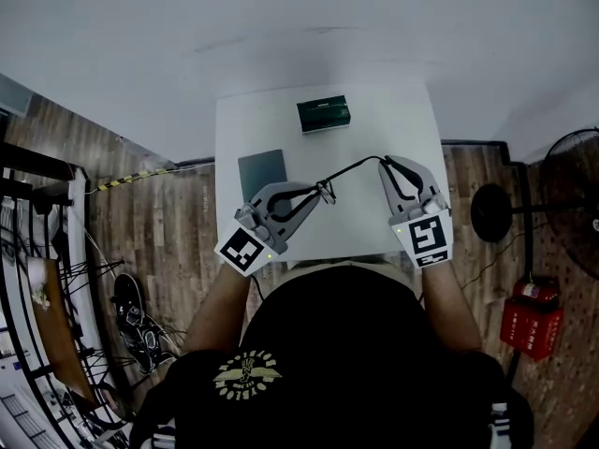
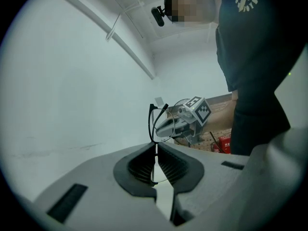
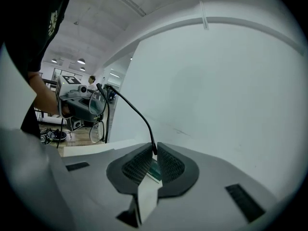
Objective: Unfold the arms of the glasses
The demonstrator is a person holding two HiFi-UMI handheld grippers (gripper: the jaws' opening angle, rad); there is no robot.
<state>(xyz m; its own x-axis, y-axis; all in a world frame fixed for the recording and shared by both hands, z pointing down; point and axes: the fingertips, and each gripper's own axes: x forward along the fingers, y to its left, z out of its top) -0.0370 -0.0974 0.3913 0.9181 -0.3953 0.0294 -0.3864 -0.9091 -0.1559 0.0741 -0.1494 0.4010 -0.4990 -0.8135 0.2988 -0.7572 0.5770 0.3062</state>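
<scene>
Thin black glasses (image 1: 327,191) hang above the white table (image 1: 393,120), stretched between my two grippers. My left gripper (image 1: 316,194) is shut on the front frame; in the left gripper view its jaws (image 2: 156,147) pinch a lens rim, with the other lens (image 2: 159,124) standing upright above them. My right gripper (image 1: 386,163) is shut on the tip of one arm (image 1: 354,168), which is swung out to the right. In the right gripper view that arm (image 3: 132,107) curves from the pads (image 3: 154,149) up to the lenses (image 3: 97,105).
A dark green box (image 1: 324,114) lies at the table's far side and a grey square pad (image 1: 262,171) at its left. A fan (image 1: 571,204) and a red extinguisher (image 1: 530,316) stand on the wooden floor to the right.
</scene>
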